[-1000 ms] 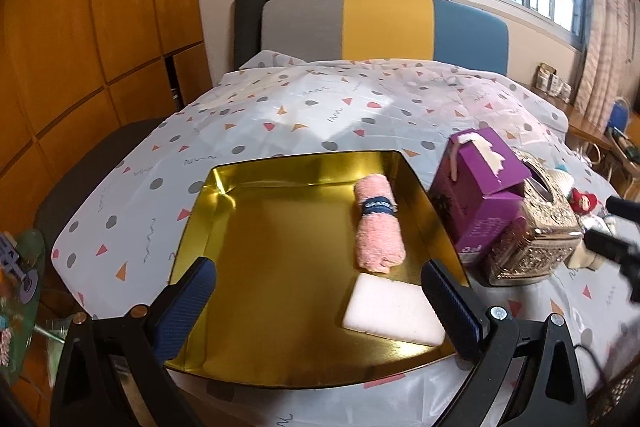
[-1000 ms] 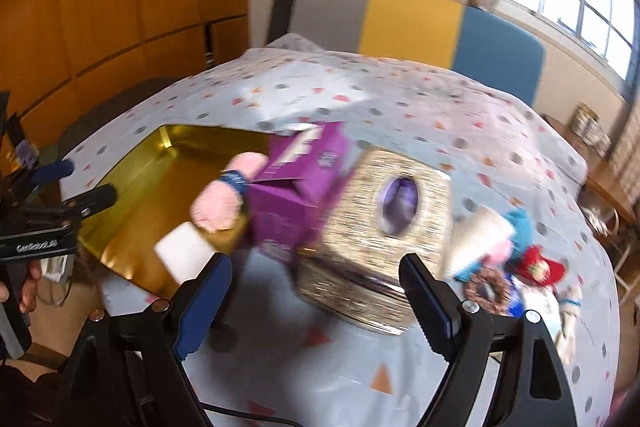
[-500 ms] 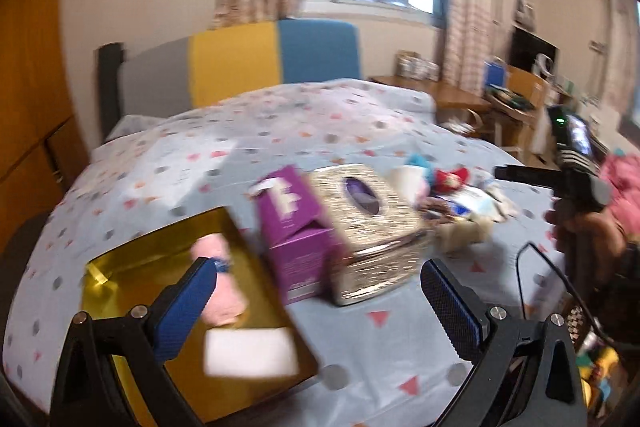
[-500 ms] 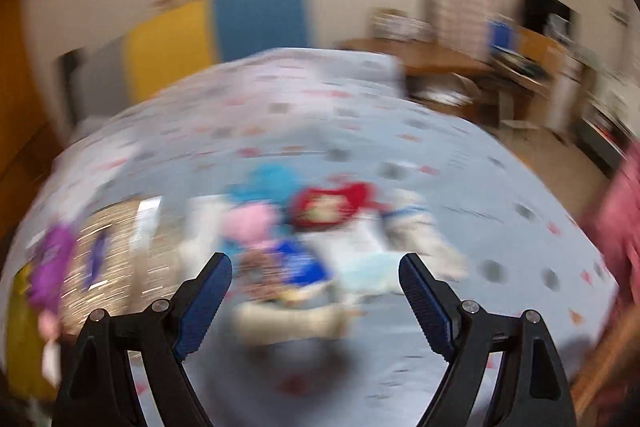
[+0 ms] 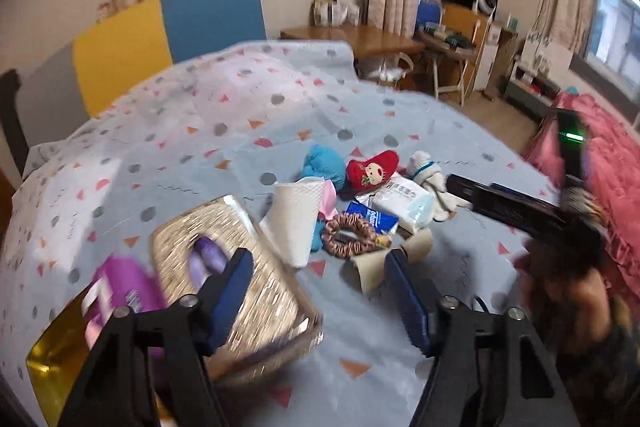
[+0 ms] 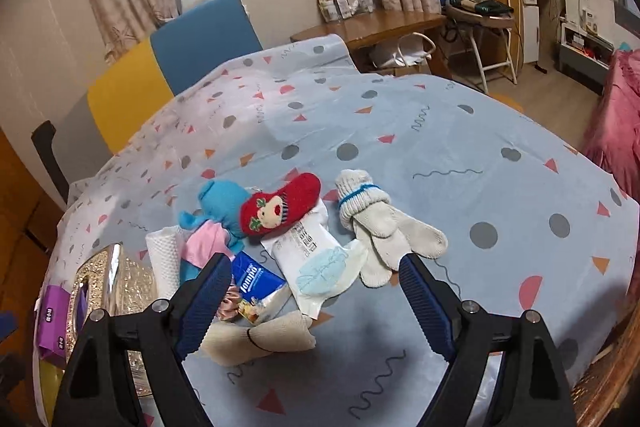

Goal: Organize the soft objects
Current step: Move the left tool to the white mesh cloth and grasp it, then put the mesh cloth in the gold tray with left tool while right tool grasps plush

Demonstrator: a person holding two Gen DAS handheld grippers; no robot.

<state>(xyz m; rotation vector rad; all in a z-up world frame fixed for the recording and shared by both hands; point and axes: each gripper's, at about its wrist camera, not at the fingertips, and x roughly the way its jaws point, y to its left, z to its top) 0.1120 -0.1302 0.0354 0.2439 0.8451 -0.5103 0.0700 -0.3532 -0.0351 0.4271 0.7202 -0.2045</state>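
The soft things lie heaped mid-bed [image 6: 440,131]: red sock [image 6: 280,205], white gloves [image 6: 384,227], beige sock [image 6: 264,341]. Right gripper [image 6: 316,291] fingers apart, empty, over the heap. Left gripper [image 5: 320,287] fingers closing on nothing. Advise taking one item only, gripped at its middle.

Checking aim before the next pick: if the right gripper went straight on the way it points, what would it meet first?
Most likely the white mask packet, which lies centred ahead of the open, empty right gripper. The beige sock sits nearer but lower in the view, so it could come first; depth is hard to judge.
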